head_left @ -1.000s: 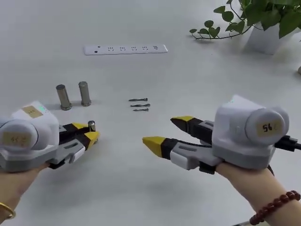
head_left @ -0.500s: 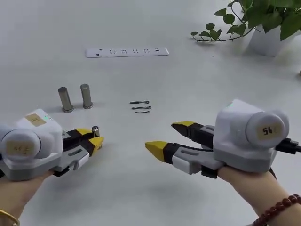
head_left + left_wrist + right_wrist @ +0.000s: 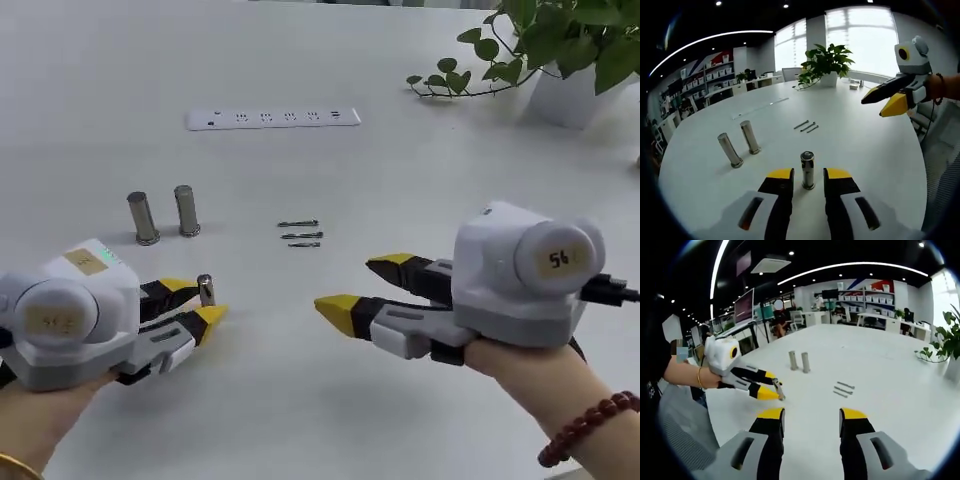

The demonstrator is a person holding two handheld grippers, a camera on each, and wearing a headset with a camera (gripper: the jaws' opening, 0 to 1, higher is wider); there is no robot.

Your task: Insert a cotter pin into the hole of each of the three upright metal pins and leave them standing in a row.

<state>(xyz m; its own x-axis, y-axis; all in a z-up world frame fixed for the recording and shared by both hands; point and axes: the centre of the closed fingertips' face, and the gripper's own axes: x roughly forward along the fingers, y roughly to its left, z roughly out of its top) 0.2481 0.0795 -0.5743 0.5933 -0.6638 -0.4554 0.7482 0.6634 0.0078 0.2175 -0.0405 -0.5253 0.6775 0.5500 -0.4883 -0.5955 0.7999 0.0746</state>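
My left tongs [image 3: 808, 173] part open round upright metal pin [image 3: 205, 290], gap each side. My right tongs [image 3: 345, 282] open, empty, nearer cotter pins [image 3: 300, 232]: pins up-left of them, lying left-right on bench [image 3: 300, 400].

I classify this site as an open-plan office. Supporting evidence, listed by view:

1. Head view: the work area is a large white surface [image 3: 430, 150] of the meeting-table type. It carries a white power strip [image 3: 273, 118] and a potted plant [image 3: 565, 45] in a white pot.
2. Left gripper view: tall windows [image 3: 860, 35] stand behind the plant. Wall shelves [image 3: 715, 70] loaded with boxes run along one side of the room.
3. Right gripper view: I see rows of desks [image 3: 875, 320] and a large monitor [image 3: 744, 305]. The ceiling holds an air-conditioning cassette [image 3: 771, 265], a curved light strip [image 3: 850, 266] and recessed spot lamps [image 3: 791, 253].
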